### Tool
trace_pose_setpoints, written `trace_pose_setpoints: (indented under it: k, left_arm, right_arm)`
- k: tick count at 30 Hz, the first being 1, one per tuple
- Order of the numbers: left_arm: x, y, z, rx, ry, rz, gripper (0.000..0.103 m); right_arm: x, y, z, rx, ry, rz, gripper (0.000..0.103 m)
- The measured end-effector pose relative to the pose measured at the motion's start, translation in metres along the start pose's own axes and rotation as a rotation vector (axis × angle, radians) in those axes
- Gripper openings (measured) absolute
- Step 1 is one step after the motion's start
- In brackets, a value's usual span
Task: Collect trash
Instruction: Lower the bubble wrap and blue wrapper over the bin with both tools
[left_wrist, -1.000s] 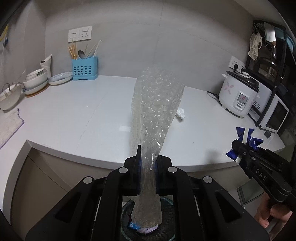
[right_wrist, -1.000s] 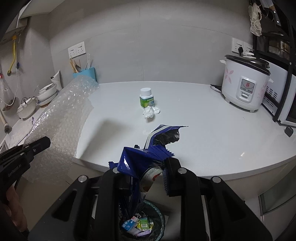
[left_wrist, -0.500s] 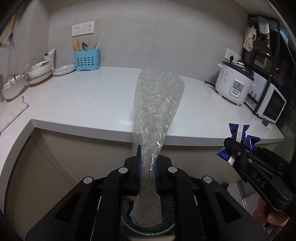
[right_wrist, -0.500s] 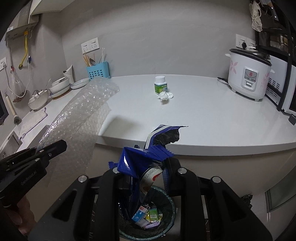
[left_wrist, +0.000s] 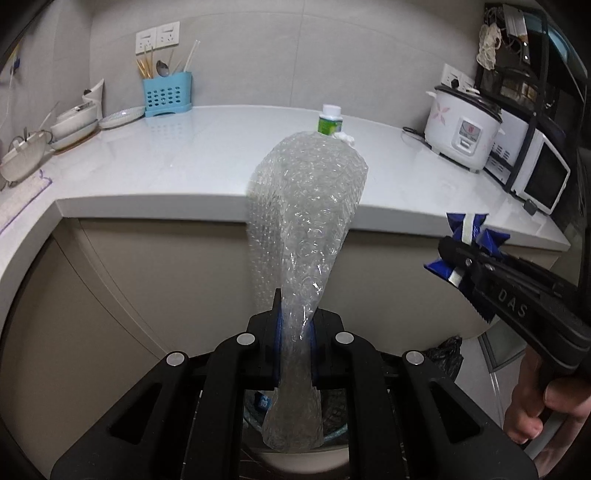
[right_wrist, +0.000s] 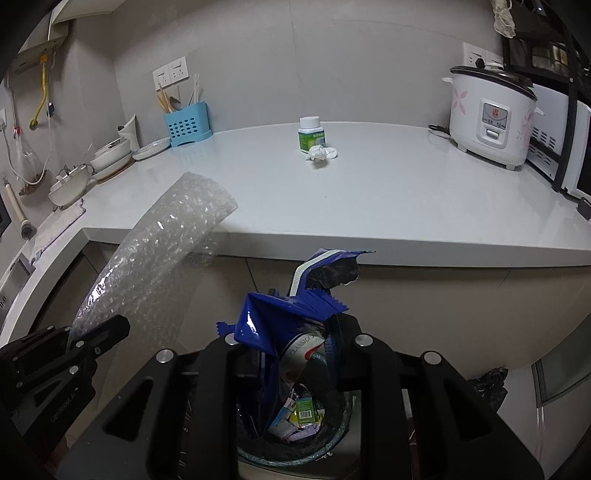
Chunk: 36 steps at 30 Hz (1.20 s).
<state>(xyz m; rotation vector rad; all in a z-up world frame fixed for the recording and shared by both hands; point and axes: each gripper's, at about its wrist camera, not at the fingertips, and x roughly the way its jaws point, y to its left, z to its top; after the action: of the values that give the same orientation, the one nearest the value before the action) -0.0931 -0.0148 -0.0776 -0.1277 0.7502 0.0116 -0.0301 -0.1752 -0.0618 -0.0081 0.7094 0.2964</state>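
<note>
Clear bubble-wrap sheet (left_wrist: 306, 236), clenched in left gripper (left_wrist: 295, 354), and crumpled blue foil wrapper (right_wrist: 291, 317), clenched in right gripper (right_wrist: 295, 354), both above round dark trash bin (right_wrist: 332, 446) below white tabletop (right_wrist: 369, 206): centre each over rim, then release.

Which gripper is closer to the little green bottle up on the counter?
Hard to tell. Both are off the counter, low over the trash bin, far from the bottle: left gripper holding bubble wrap, right gripper holding a blue wrapper.
</note>
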Motion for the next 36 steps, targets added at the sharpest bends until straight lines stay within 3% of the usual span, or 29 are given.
trace_pose_setpoints:
  k: [3, 12, 25, 36]
  left_arm:
    - [0.008, -0.001, -0.015, -0.003, 0.034, -0.029, 0.010]
    - [0.052, 0.003, -0.050, -0.008, 0.114, -0.009, 0.010]
    - [0.132, 0.021, -0.092, -0.046, 0.295, -0.013, 0.010]
    - [0.174, 0.009, -0.107, -0.022, 0.390, -0.017, 0.010]
  right_arm:
    - [0.004, 0.002, -0.011, -0.005, 0.011, 0.003, 0.022]
    - [0.032, 0.004, -0.046, -0.011, 0.066, 0.005, 0.022]
    - [0.111, -0.006, -0.115, 0.028, 0.217, 0.016, 0.022]
    - [0.135, -0.023, -0.131, 0.064, 0.291, 0.036, 0.022]
